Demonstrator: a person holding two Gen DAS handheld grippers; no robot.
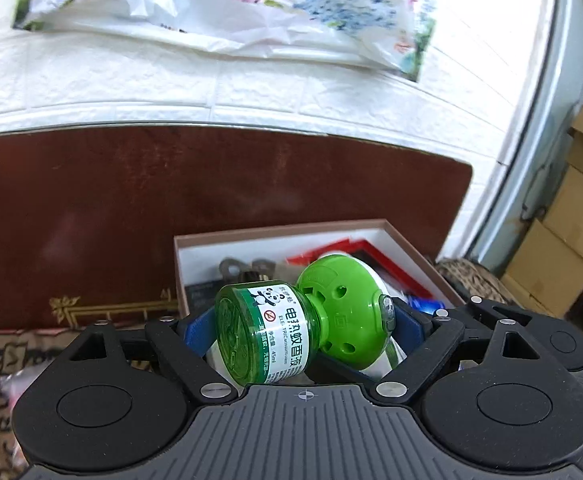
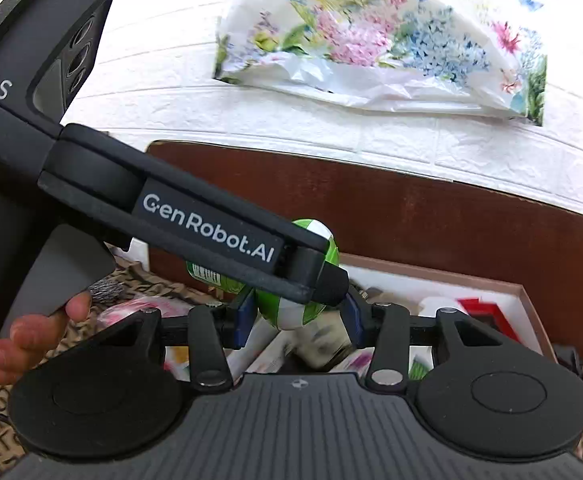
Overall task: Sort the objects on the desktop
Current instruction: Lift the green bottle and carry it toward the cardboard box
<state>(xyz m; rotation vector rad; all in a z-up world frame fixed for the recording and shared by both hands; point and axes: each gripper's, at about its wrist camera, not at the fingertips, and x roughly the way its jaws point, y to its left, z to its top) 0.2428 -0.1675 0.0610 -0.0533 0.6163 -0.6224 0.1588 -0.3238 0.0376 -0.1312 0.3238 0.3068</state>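
Observation:
My left gripper (image 1: 305,320) is shut on a green mosquito-repellent liquid bottle with its green and white heater head (image 1: 291,320). It holds it sideways above the near end of an open brown box (image 1: 275,233). The same bottle and head show in the right wrist view (image 2: 291,304), partly hidden behind the left gripper's black arm (image 2: 211,232). My right gripper (image 2: 295,320) is open and empty, its blue pads (image 2: 240,320) apart, low in front of the box (image 2: 523,292).
The box holds a red-framed item (image 1: 355,252), metal clips (image 1: 235,268) and other small things. A dark red wooden board (image 1: 171,200) stands behind it against a white brick wall. A floral bag (image 1: 219,4) hangs above. Cardboard boxes (image 1: 571,232) stand at the right.

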